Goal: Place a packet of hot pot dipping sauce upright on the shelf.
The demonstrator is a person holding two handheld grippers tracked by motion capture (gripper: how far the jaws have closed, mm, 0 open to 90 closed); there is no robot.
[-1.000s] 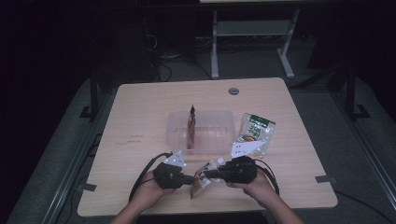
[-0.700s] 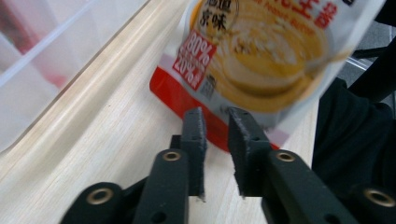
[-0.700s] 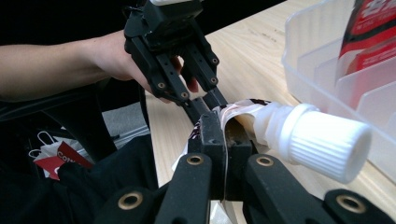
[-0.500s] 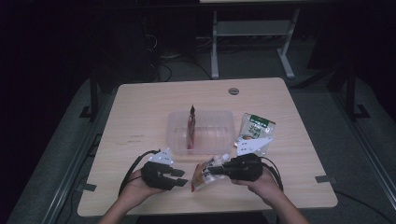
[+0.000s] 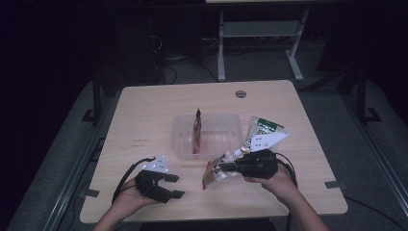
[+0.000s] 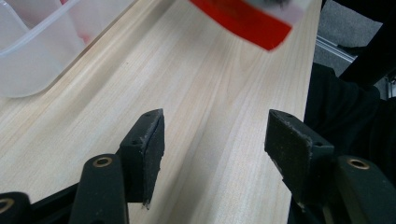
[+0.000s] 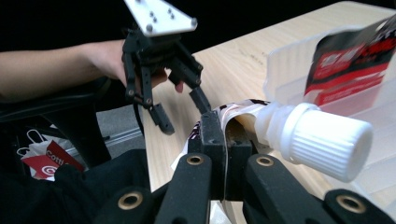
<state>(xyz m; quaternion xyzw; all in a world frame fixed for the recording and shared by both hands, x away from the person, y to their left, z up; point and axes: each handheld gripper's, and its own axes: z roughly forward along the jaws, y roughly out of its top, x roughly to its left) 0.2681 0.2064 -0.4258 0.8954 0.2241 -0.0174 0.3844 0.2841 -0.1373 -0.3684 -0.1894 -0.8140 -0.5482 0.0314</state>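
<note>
My right gripper (image 5: 222,167) is shut on the top edge of a red-and-white spout pouch (image 5: 210,177), right beside its white screw cap (image 7: 327,140). The pouch hangs tilted just above the table's front middle. To its left, my left gripper (image 5: 177,186) is open; its jaws have just been opening and nothing is between them. In the left gripper view bare wood lies between the pads (image 6: 149,140), and the pouch's red bottom (image 6: 247,21) shows blurred ahead. A clear plastic tub (image 5: 231,126) sits mid-table with a red packet (image 5: 197,132) standing upright in it.
A green-and-white packet (image 5: 263,129) lies on the table right of the tub, just behind my right gripper. A small round grommet (image 5: 240,93) sits near the table's far edge. A metal stand's legs (image 5: 221,53) rise beyond the table.
My left gripper let go of the pouch, opened and drew away to the left. My right gripper kept its grip and lifted the pouch a little.
</note>
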